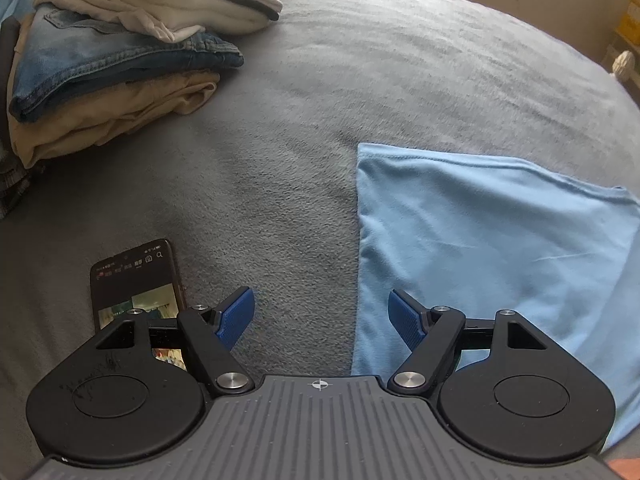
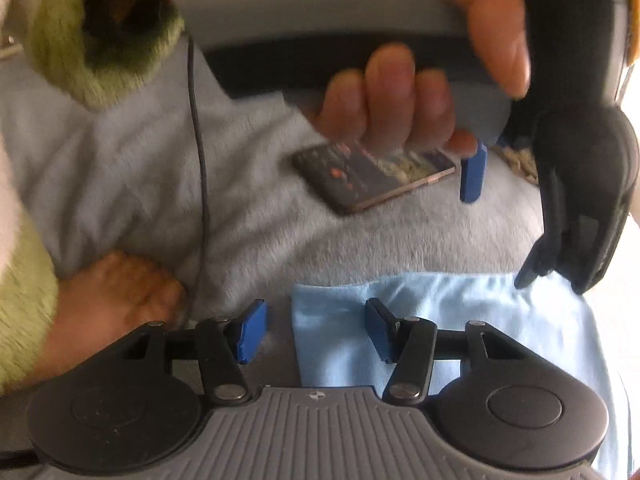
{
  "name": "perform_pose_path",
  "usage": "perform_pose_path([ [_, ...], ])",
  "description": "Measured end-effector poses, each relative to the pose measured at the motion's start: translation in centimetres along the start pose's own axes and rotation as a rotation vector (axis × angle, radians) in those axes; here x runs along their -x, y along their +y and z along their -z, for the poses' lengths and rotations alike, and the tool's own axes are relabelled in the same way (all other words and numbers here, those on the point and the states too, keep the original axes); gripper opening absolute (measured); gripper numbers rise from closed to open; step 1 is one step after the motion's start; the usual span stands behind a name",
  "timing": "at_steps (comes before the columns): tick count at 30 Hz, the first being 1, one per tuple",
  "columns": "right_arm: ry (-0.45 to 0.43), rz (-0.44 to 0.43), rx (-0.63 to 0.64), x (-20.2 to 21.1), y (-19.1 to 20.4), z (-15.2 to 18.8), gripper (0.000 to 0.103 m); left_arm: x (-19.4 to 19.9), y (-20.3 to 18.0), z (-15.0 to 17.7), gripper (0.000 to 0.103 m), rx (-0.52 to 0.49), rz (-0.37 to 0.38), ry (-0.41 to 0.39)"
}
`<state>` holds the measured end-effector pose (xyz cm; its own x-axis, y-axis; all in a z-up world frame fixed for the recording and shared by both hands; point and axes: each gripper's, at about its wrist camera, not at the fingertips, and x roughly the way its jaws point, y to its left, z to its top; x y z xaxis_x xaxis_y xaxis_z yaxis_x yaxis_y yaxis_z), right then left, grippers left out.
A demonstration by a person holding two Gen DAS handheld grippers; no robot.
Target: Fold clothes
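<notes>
Clothes: one folded light-blue garment [image 1: 492, 240] lies flat on the grey bed [image 1: 280, 160], nearest the left gripper [image 1: 321, 316], whose jaws stand wide apart and empty above the garment's left edge. The right gripper [image 2: 316, 330] jaws are likewise wide apart, holding nothing. One phone [image 1: 136, 284] lies left of the garment. Farther left, one stack [image 1: 112, 52] holds three folded pieces: beige, denim, white.
</notes>
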<state>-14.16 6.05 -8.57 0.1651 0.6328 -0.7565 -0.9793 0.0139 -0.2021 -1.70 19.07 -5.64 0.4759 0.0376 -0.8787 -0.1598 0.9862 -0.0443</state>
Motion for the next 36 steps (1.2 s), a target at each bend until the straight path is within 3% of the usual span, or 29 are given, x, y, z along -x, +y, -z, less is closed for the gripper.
perform_pose_path([
  [15,0.013,0.019,-0.158,-0.1,-2.2,0.2,0.022,-0.3,-0.7,0.2,0.074,-0.038,-0.032,0.002],
  [17,0.017,0.022,-0.184,0.0,-2.5,0.1,0.014,-0.3,-0.7,0.2,0.074,-0.041,-0.034,0.001],
  [21,0.011,0.024,-0.227,0.4,-3.1,0.0,0.008,-0.3,-0.7,0.2,0.074,-0.035,-0.022,0.008],
  [30,-0.051,0.036,-0.251,2.9,-3.3,-0.3,0.008,-1.5,2.8,-0.6,0.074,0.202,0.256,0.075],
  [36,-0.08,0.033,-0.277,3.2,-3.7,-0.4,0.008,-2.5,1.9,-1.3,0.073,0.188,0.291,0.092],
])
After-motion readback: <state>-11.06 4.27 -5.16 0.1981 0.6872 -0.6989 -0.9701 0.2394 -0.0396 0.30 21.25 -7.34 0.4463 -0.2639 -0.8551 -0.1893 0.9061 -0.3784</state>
